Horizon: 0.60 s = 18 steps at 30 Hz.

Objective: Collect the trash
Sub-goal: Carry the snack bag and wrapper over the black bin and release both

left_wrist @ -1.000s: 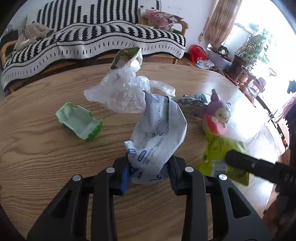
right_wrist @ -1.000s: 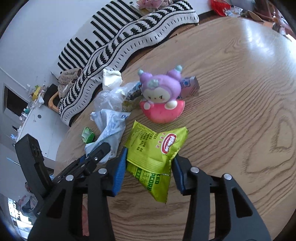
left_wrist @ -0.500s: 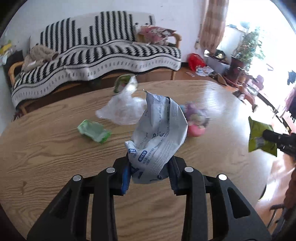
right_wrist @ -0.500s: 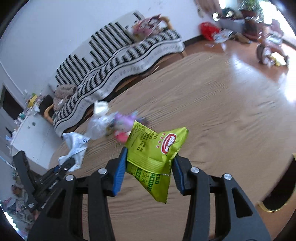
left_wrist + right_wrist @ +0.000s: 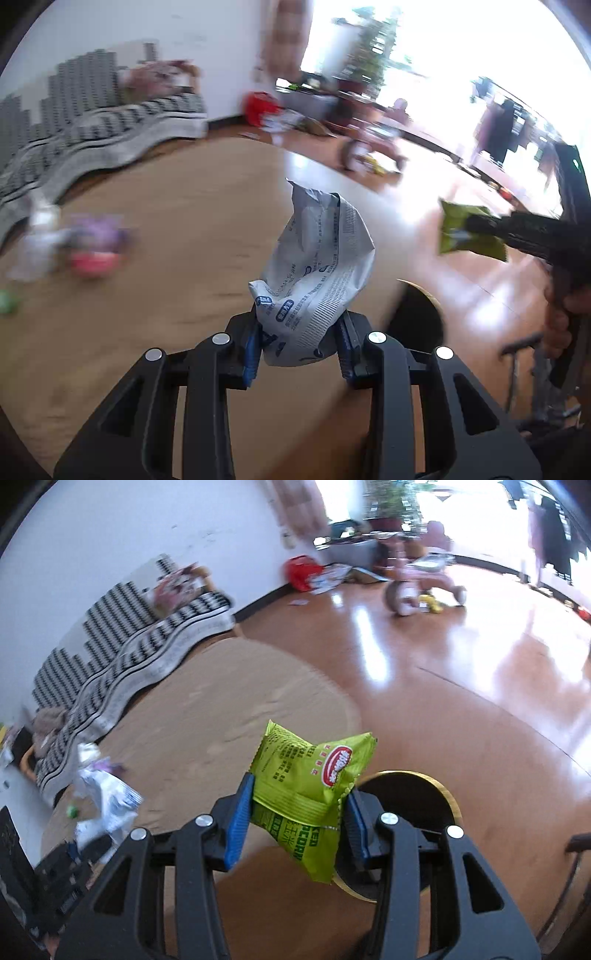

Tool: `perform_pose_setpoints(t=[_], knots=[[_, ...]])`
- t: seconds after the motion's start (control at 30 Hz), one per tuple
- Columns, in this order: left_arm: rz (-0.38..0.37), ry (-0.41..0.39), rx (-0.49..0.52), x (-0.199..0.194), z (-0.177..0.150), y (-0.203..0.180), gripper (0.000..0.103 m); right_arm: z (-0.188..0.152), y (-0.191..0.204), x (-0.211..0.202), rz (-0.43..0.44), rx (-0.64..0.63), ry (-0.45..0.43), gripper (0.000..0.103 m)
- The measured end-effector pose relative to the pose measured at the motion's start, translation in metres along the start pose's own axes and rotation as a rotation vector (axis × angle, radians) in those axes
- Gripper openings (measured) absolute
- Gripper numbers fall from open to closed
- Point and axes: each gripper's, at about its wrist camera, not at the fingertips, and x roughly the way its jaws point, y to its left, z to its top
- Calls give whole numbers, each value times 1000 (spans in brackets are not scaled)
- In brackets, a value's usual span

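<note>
My left gripper (image 5: 299,350) is shut on a crumpled white wrapper (image 5: 314,273), held in the air over the right edge of the round wooden table (image 5: 177,229). My right gripper (image 5: 295,819) is shut on a green snack packet (image 5: 310,786), out past the table edge and above a black bin with a gold rim (image 5: 448,797). The left wrist view shows that bin (image 5: 417,317) just beyond the wrapper, and the green packet (image 5: 465,232) in the right gripper (image 5: 476,225) at the right. The white wrapper (image 5: 107,805) appears low left in the right wrist view.
A purple and pink toy (image 5: 94,243), a clear plastic bag (image 5: 33,243) and a green scrap (image 5: 7,301) lie blurred on the table's left. A striped sofa (image 5: 129,646) stands behind. A pink tricycle (image 5: 417,583) and red bag (image 5: 301,572) sit on the shiny floor.
Both grippers swung right, off the trash pile and toward the table's right edge, each keeping its wrapper. The bin has come into view below them.
</note>
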Motion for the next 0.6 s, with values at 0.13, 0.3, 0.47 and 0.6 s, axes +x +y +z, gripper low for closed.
perform_pose_setpoints(t=[0.13,0.3,0.47,0.6], knots=[[-90,54,18,43,-2,-61,33,-7,-47,0,-38,60,19,45],[-120,116,52,80,-13,-111,33,-14,-81,11,-71,89,60,45],[-111,145,55,98,-12,-120,33,-17,-98,15,-73,122,74,46],[-100,157,63,104,-14,-122,33,-18,-102,19,-71,132,83,46]])
